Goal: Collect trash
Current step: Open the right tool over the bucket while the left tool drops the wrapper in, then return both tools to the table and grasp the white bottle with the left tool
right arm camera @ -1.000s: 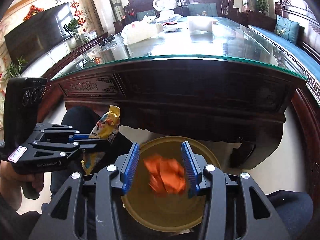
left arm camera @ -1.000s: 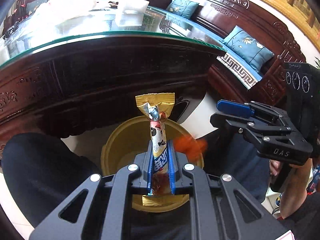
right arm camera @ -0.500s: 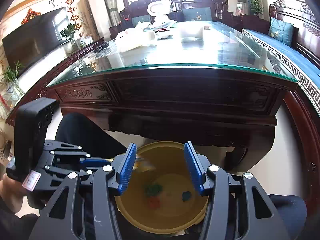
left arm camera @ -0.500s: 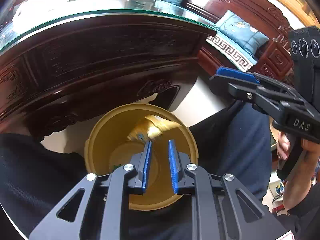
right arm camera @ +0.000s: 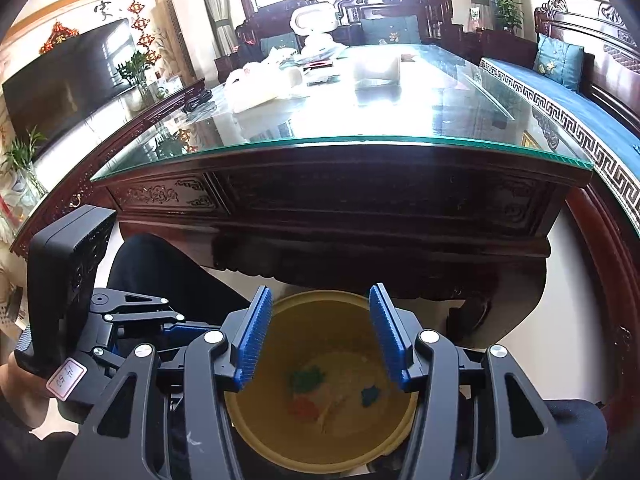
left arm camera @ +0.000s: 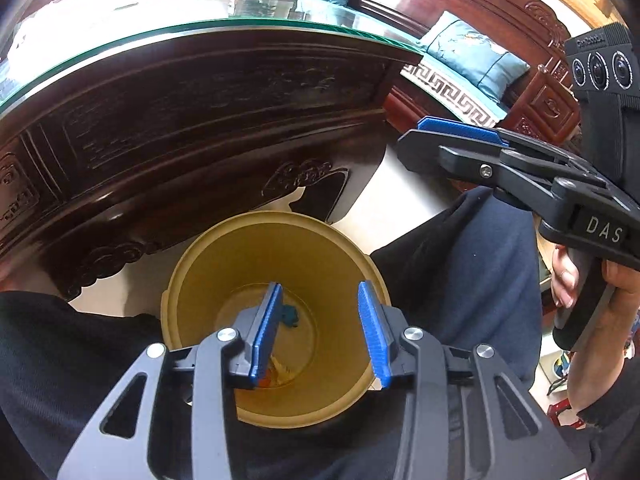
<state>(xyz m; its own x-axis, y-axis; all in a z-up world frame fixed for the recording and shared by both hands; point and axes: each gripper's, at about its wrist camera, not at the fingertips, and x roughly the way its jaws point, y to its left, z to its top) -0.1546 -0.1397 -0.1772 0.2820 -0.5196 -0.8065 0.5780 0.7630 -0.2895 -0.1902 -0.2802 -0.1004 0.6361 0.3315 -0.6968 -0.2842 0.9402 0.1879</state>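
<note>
A yellow trash bin [left arm camera: 200, 264] stands on the floor between the person's legs; it also shows in the right wrist view [right arm camera: 320, 300]. Small green [right arm camera: 306, 378], blue [right arm camera: 370, 396] and orange [right arm camera: 304, 408] scraps and a snack wrapper [left arm camera: 282, 372] lie at its bottom. My left gripper [left arm camera: 320, 312] is open and empty right above the bin. My right gripper [right arm camera: 318, 316] is open and empty above the bin too, and appears in the left wrist view [left arm camera: 460, 136] at the right.
A dark carved wooden table with a glass top [right arm camera: 360, 128] stands just beyond the bin, with white bags and boxes [right arm camera: 260, 84] on it. A wooden sofa with blue cushions [right arm camera: 560, 60] runs along the right. The person's legs [left arm camera: 460, 272] flank the bin.
The left gripper let go of the snack wrapper and opened wide; the wrapper dropped into the bin. The orange scrap fell from the open right gripper into the bin.
</note>
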